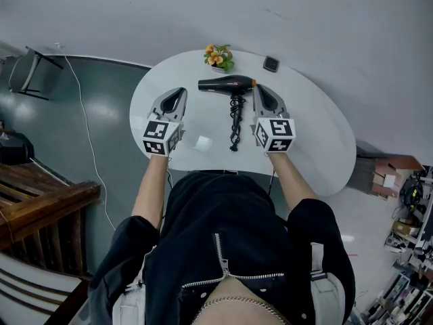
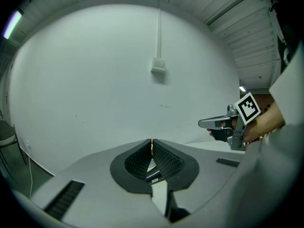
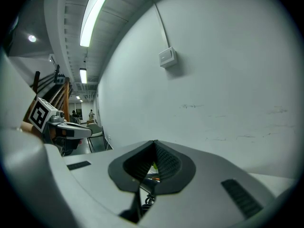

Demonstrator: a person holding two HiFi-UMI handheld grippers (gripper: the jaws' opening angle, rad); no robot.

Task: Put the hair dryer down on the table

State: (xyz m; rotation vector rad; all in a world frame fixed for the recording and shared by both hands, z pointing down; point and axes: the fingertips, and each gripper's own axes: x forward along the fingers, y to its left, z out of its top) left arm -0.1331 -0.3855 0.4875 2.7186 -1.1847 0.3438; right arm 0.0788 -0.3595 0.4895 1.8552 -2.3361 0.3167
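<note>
A black hair dryer [image 1: 225, 84] with an orange ring at its rear lies on the white oval table [image 1: 311, 134]. Its black cord [image 1: 235, 123] trails in coils toward me. My left gripper [image 1: 180, 92] hovers left of the dryer, shut and empty. My right gripper [image 1: 260, 89] is just right of the orange end, also shut with nothing in it. In the left gripper view the jaws [image 2: 151, 142] meet at their tips. In the right gripper view the jaws [image 3: 154, 143] are closed too, and a bit of cord [image 3: 149, 199] shows beneath them.
A small pot of orange flowers [image 1: 218, 57] and a dark square object [image 1: 271, 63] stand at the table's far edge. A small white object [image 1: 202, 143] lies near the front. A plain white wall [image 2: 95, 70] rises behind the table. A chair [image 1: 27, 73] stands far left.
</note>
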